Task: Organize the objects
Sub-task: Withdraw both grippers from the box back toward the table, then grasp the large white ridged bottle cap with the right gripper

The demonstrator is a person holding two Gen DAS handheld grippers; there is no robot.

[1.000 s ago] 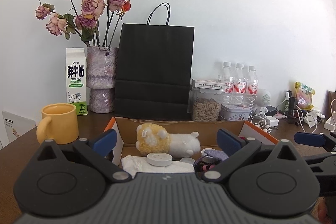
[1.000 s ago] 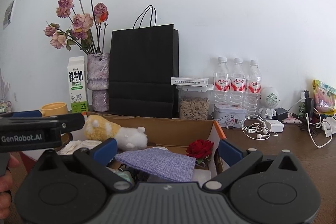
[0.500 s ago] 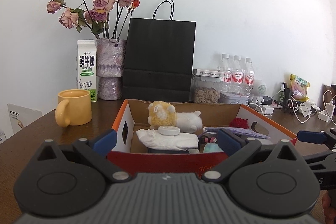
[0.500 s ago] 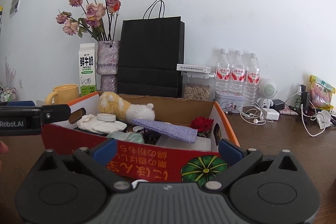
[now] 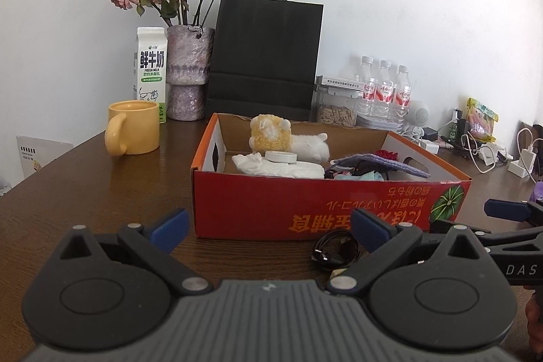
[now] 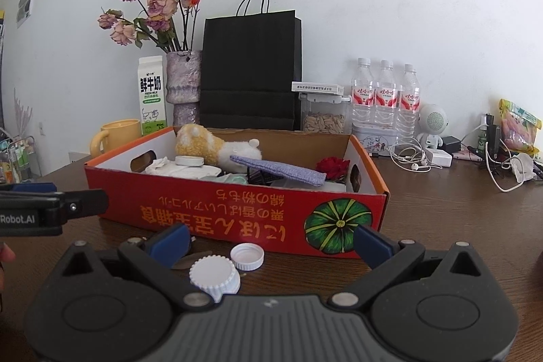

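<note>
A red cardboard box stands on the brown table and holds a yellow-white plush toy, white cloth, a round white lid, a purple pouch and a red flower. My left gripper is open in front of the box, with a coiled black cable lying near its right finger. My right gripper is open too, above two white bottle caps on the table before the box.
Behind the box stand a yellow mug, a milk carton, a vase of dried roses, a black paper bag, a seed jar and three water bottles. Cables, chargers and earphones clutter the right.
Both grippers have pulled back from over the box to in front of it. The box front, the cable and the bottle caps have come into view. Both stay open.
</note>
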